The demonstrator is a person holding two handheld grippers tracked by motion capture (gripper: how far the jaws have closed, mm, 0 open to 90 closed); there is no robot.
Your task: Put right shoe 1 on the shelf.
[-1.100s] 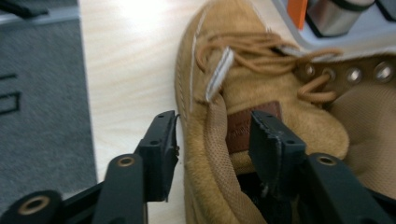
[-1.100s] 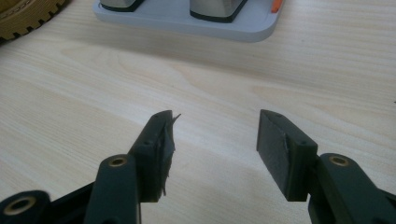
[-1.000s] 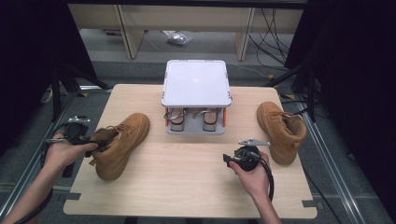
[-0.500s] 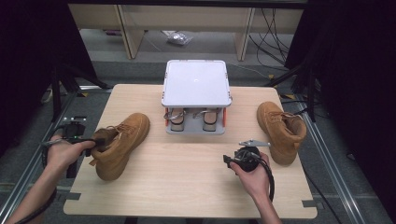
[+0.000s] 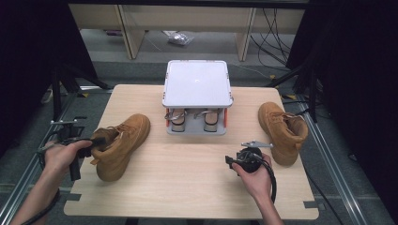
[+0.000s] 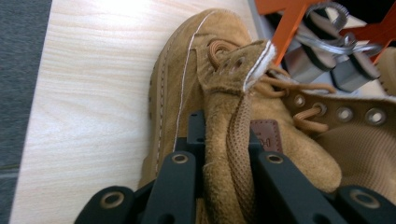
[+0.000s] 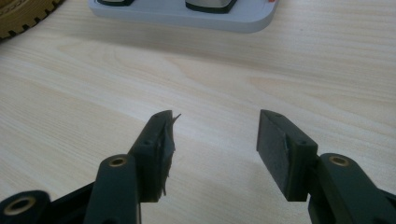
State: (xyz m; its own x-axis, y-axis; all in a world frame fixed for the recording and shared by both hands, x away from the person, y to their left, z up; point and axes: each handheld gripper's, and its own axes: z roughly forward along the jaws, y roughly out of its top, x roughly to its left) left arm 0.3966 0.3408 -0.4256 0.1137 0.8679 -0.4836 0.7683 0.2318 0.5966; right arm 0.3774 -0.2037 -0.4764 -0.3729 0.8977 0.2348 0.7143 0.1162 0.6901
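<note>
A person's left claw (image 5: 96, 142) sits at the left edge of the wooden tabletop (image 5: 187, 187), and its jaws have just been closing on a tan suede boot (image 5: 123, 145), with the collar now pinched between them. In the left gripper view the two black jaws press on either side of the boot's upright heel edge and its woven pull loop (image 6: 238, 140), so the boot lies directly ahead of this claw, toe pointing away from it toward a grey stand (image 5: 197, 84) with orange posts. Farther right, the right claw (image 7: 212, 144) hovers low over bare tabletop with its jaws apart and nothing between them. The grey stand's base lies ahead of it. A second tan boot (image 5: 282, 130) stands just to the right of the right claw, apart from it.
</note>
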